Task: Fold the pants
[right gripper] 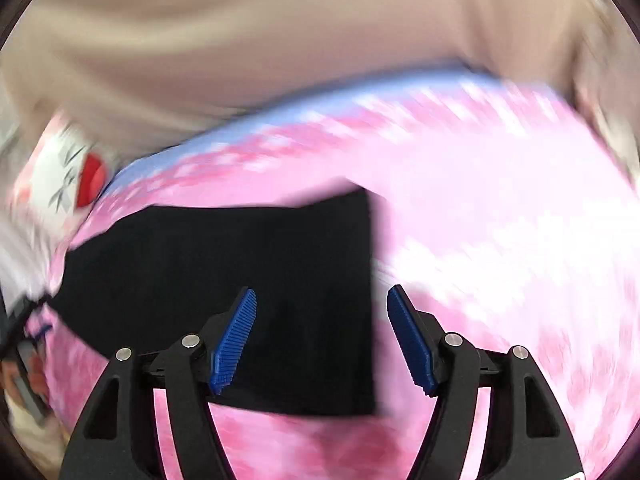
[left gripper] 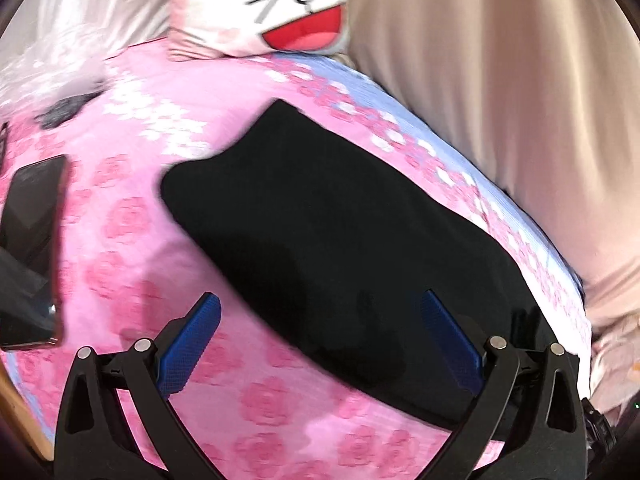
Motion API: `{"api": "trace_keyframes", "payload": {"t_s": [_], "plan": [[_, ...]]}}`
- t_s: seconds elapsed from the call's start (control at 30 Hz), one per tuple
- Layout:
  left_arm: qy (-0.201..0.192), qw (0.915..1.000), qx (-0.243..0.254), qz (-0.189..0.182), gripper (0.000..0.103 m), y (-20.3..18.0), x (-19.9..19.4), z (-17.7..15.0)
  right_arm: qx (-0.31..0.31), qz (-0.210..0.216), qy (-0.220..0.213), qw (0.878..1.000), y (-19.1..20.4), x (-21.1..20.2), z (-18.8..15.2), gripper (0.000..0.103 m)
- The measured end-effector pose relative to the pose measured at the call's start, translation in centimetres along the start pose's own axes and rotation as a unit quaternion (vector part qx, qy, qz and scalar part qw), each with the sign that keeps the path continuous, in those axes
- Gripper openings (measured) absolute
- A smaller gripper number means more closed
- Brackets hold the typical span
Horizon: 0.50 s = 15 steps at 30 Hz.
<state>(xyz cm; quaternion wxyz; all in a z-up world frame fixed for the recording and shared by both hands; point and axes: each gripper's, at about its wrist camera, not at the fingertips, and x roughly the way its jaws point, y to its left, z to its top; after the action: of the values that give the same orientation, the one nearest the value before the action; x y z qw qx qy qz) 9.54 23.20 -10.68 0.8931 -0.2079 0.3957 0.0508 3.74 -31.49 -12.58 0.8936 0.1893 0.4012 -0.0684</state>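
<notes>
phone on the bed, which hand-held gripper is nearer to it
Left. The phone lies just left of the open left hand-held gripper, beside the black pants. The right hand-held gripper is over the pants' other end; its view shows no phone.

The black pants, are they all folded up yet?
Mostly, it looks like. The black pants lie as a flat folded rectangle on the pink bedspread. Nothing is in hand: the left gripper and right gripper are both open. Maybe one more fold remains.
</notes>
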Motion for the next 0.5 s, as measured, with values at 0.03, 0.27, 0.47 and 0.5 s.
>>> {"api": "trace_keyframes", "payload": {"t_s": [0.03,0.27,0.47,0.5], "plan": [[0.005,0.9999,0.008,-0.005,0.098,-0.8,0.3,-0.3,0.020,0.018,0.007,1.000,-1.0,0.6,0.0,0.067],[0.055,0.9958,0.054,-0.049,0.098,-7.4,1.8,-2.9,0.024,0.103,0.028,0.994,0.6,4.5,-0.4,0.032],[0.058,0.9928,0.099,-0.033,0.098,-12.3,1.4,-4.6,0.001,0.102,-0.022,0.994,0.5,-0.5,1.6,0.018],[0.057,0.9925,0.103,-0.033,0.098,-12.9,1.2,-4.8,-0.002,0.105,-0.027,0.994,-0.3,-1.4,2.1,0.017]]}}
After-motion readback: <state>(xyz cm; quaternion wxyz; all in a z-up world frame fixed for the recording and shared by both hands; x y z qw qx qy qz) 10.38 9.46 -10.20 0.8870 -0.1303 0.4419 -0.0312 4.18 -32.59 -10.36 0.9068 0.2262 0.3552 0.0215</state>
